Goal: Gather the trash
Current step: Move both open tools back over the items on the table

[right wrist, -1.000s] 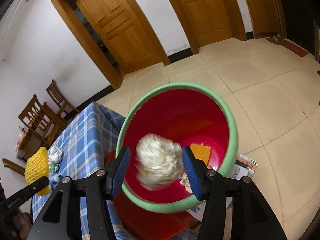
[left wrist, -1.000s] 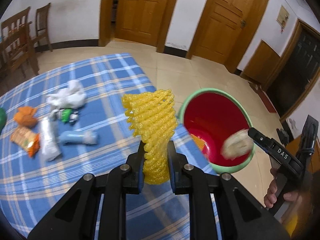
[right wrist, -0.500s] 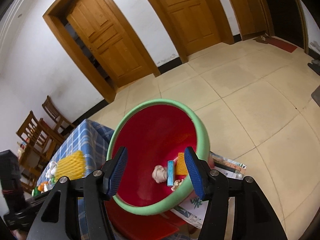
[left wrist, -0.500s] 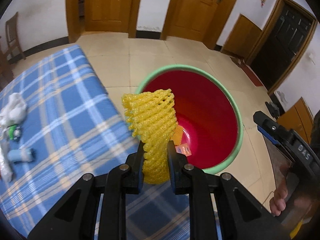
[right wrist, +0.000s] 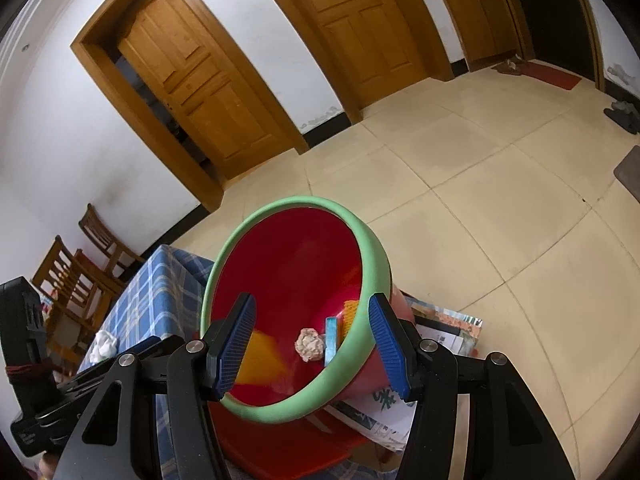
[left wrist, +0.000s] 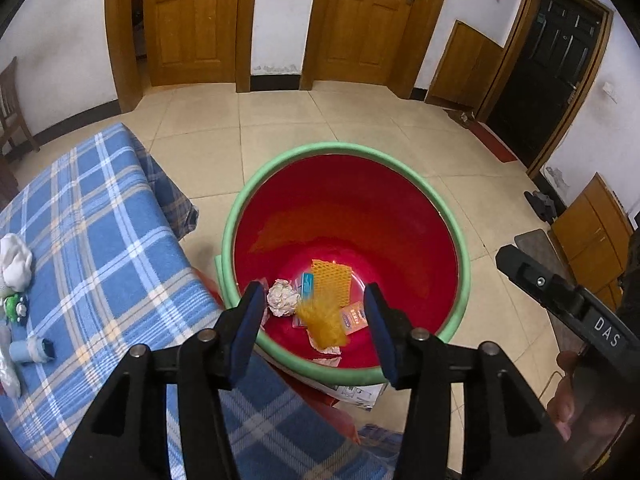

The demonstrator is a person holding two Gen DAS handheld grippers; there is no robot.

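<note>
A red bin with a green rim [left wrist: 344, 148] stands beside the table. My left gripper [left wrist: 316, 316] hovers over it, jaws opening and pressing on nothing. A yellow foam net [left wrist: 322, 322], blurred, is dropping free into the bin below them. On the bin floor lie a crumpled paper ball [left wrist: 283, 298], an orange net [left wrist: 331, 280] and small packets [left wrist: 354, 318]. My right gripper [right wrist: 312, 332] is open and empty at the bin's near rim [right wrist: 372, 248]; the paper ball [right wrist: 310, 344] and blurred yellow net [right wrist: 260, 356] show inside.
The table with a blue plaid cloth [left wrist: 100, 240] holds a white tissue [left wrist: 14, 260], a green item [left wrist: 16, 306] and a pale blue tube [left wrist: 32, 350] at its left. Papers [right wrist: 440, 340] lie under the bin. Wooden chairs [right wrist: 80, 272] stand behind the table.
My left gripper swung from over the table to over the bin, then let go of the yellow net, which now falls. The paper ball from the right gripper landed in the bin.
</note>
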